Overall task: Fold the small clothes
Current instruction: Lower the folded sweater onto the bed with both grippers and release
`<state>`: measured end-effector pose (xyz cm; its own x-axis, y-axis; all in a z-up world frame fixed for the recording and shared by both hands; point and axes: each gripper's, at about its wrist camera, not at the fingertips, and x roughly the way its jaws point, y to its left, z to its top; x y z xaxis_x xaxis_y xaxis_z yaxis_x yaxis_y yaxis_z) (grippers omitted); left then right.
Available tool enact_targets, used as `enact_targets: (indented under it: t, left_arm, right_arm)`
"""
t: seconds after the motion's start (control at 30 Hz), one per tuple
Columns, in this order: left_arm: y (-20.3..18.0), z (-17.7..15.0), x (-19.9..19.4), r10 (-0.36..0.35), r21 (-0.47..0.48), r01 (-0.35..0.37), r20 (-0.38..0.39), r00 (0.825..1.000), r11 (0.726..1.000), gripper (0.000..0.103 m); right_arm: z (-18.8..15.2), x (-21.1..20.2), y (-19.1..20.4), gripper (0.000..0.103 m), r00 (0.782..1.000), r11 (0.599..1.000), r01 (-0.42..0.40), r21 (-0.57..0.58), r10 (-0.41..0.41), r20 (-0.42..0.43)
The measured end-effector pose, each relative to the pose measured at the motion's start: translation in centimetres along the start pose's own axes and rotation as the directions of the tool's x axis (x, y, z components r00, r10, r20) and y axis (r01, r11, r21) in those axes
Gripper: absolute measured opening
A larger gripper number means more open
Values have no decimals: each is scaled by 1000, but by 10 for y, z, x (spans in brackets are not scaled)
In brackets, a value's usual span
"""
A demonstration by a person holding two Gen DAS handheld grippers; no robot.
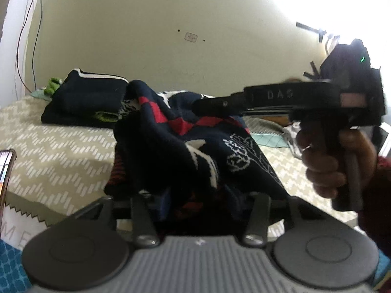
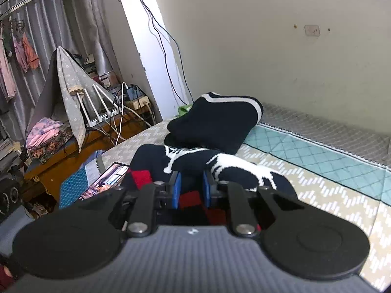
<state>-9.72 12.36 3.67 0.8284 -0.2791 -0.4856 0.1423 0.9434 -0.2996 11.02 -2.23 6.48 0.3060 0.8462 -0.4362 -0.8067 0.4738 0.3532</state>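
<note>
Navy knitted sweater with red diamonds and white motifs [image 2: 193, 161] was clenched between the blue pads of the right claw [image 2: 191, 190] and also gripped by the left claw [image 1: 195, 195], bunched above the zigzag-patterned bed [image 1: 56, 144].

Knit wool, matt plastic, quilted cotton

My right claw [image 2: 191, 186] is matt black plastic with smooth blue rubbery pads [image 2: 176, 190] and shiny metal pivot screws; the patterned sweater [image 2: 234, 168] is soft, fuzzy knit, the bedspread [image 2: 317, 190] a matt quilted cloth, the far-left side table [image 2: 73, 156] glossy varnished wood.
</note>
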Motion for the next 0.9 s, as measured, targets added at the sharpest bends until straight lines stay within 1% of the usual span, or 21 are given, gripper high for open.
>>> enact_targets:
  t: [0.07,0.13,0.23,0.27,0.33,0.37,0.47,0.5,0.53,0.57,0.6,0.67,0.7,0.73,0.8,0.83,0.9]
  left_arm:
    - [9,-2,-4,-23,-24,23,-2,1000,999,40]
    - [15,-4,-5,-39,-50,39,-9,999,998,40]
    - [16,-5,-8,-53,-63,52,-15,998,997,40]
    - [16,-5,-10,-57,-61,56,-15,998,997,40]
    - [21,-7,-9,-59,-60,57,-20,998,997,40]
    - [22,-8,-10,-63,-63,61,-25,998,996,40]
    - [27,-10,-12,-84,-83,81,-32,996,993,40]
    - [29,-11,-13,-91,-95,87,-33,995,992,40]
    - [31,-12,-13,-92,-105,88,-34,995,991,40]
    - [33,-12,-13,-90,-113,85,-36,995,990,39]
    - [34,-13,-12,-82,-117,77,-39,996,990,32]
    - [39,-14,-10,-53,-129,44,-61,997,991,24]
    - [42,-14,-9,-52,-141,42,-68,996,989,23]
    - [45,-14,-10,-56,-149,45,-67,996,988,23]
    - [47,-11,-18,-32,-133,24,-55,998,991,28]
    - [48,-9,-24,-13,-118,9,-38,999,993,28]
    - [51,0,-37,0,-104,0,0,1000,995,32]
  right_arm:
    - [0,2,-6,19,1000,999,-12,31,12,-2]
    - [1,6,-12,8,1000,998,-12,70,13,-13]
    - [3,4,-21,7,999,989,-40,141,43,-19]
    - [4,1,-20,7,999,989,-42,142,44,-17]
    - [7,-3,-13,7,999,994,-24,109,27,-22]
    - [8,-4,-8,8,1000,996,-18,92,20,-20]
    - [15,-6,6,17,1000,999,-19,26,18,11]
    - [17,-5,10,25,1000,1000,-15,5,15,20]
    - [17,-2,12,29,1000,1000,-13,-7,13,20]
    - [17,4,12,29,1000,1000,-7,-16,7,8]
    - [15,11,11,28,1000,1000,8,-25,-9,-14]
    - [9,28,1,20,996,998,58,-29,-60,-60]
    - [4,36,-5,15,994,996,88,-21,-89,-65]
    - [3,38,-9,14,993,994,103,-20,-104,-55]
    - [5,38,-10,15,993,995,102,-2,-102,-57]
    - [4,38,-8,15,993,994,106,-7,-107,-59]
    - [3,35,-5,15,992,993,113,-20,-114,-55]
